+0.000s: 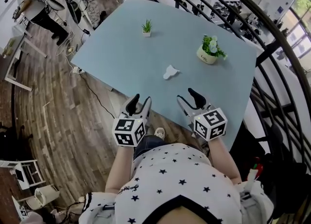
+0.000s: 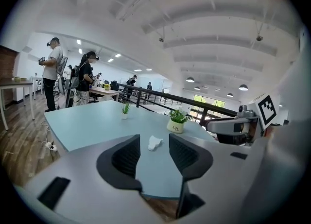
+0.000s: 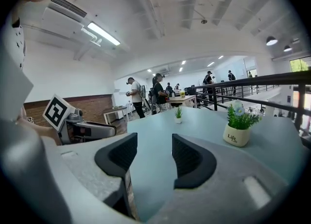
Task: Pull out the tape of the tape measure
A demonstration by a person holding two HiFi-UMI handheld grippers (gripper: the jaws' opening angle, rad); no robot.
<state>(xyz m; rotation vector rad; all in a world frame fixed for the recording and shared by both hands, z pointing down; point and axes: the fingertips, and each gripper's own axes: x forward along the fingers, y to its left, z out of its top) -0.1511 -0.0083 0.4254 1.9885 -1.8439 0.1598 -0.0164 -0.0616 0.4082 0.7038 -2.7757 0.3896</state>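
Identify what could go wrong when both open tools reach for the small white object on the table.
1. The small white object lies loose and looks light; a tool closing off-centre may push it away.
2. The right tool could sweep into the flower pot beyond it, perhaps tipping it.

The table has a smooth, matt pale-blue top, and the floor is wood plank. The left gripper and right gripper have matt grey plastic bodies with black ribbed pads. The plant pot looks like glazed ceramic. The small white object is perhaps plastic.
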